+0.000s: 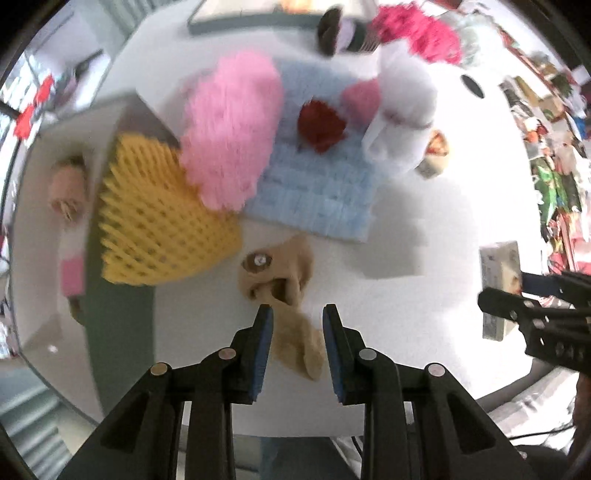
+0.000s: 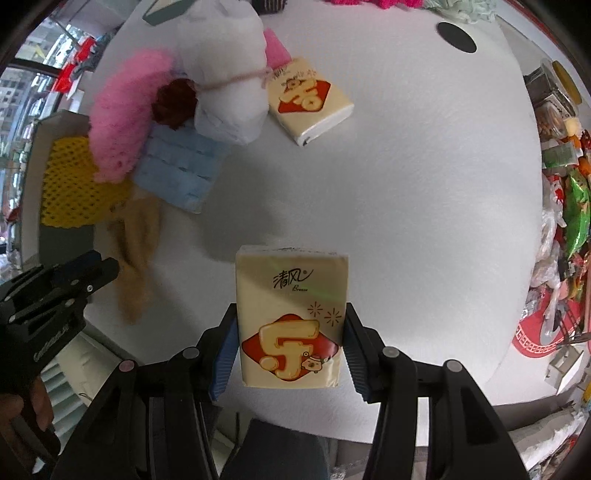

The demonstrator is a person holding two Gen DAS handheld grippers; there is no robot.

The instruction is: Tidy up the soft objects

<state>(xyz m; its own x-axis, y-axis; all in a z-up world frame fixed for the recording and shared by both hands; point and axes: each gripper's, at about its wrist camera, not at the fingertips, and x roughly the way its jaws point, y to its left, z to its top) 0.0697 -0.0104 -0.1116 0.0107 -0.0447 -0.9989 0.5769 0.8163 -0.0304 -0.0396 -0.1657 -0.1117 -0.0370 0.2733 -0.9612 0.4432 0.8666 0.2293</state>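
My left gripper [image 1: 297, 314] is open above a tan sock [image 1: 284, 288] lying on the white table [image 1: 424, 206]; the sock's lower part lies between the fingers. The left gripper also shows in the right wrist view [image 2: 101, 264]. My right gripper [image 2: 291, 325] is shut on a cream tissue pack [image 2: 291, 317] held above the table; it shows in the left wrist view [image 1: 498, 291]. A pile lies ahead: a pink fluffy piece [image 1: 231, 129], a blue cloth [image 1: 317, 184], a red pom-pom [image 1: 321, 123], a white plush [image 1: 402, 110], a yellow foam net [image 1: 155, 221].
A second tissue pack [image 2: 310, 99] lies on the table beside the white plush. A box [image 2: 40, 147] at the left edge holds the yellow net. Magenta fluff [image 1: 417, 29] and a dark roll [image 1: 336, 31] sit at the far side. Cluttered packages [image 2: 569, 206] line the right.
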